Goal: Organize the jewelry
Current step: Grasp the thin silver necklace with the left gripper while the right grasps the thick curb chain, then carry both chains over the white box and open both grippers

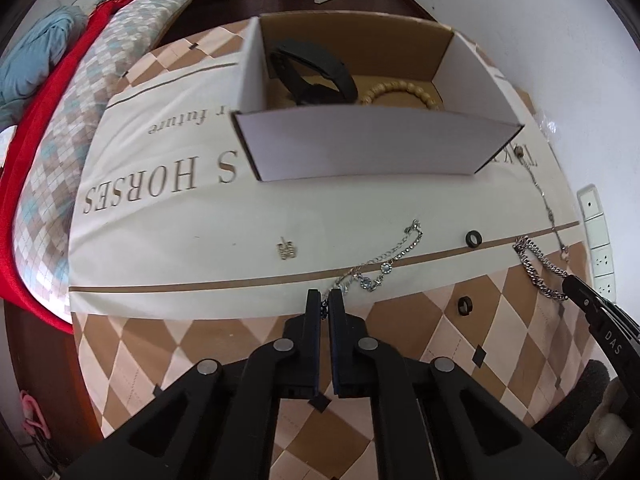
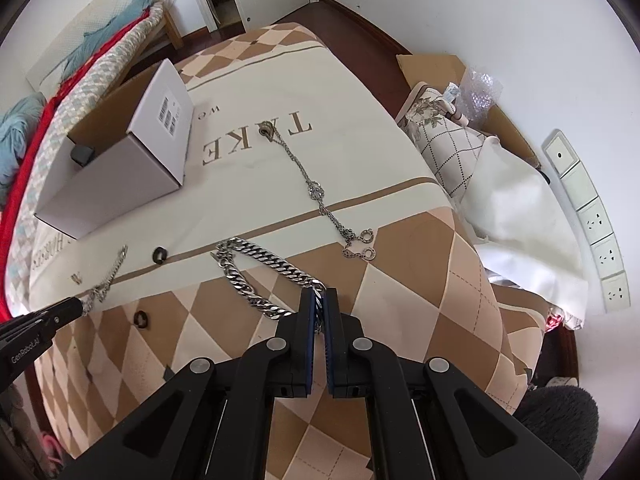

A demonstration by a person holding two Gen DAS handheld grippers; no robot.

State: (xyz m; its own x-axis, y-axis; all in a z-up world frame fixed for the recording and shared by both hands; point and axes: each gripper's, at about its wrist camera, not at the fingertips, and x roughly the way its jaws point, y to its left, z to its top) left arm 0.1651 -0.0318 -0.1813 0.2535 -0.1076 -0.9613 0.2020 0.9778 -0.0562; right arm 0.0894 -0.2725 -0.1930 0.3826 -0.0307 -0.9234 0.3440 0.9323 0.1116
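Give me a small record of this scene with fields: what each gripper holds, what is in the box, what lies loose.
left gripper: shut on thin charm bracelet
right gripper: shut on heavy curb chain
box: open, holds black band and beaded bracelet
loose on cloth: long thin chain, two dark rings, small charm

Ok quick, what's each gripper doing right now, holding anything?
Left gripper: shut on the thin silver charm bracelet with blue beads.
Right gripper: shut on the heavy silver curb-link chain bracelet.
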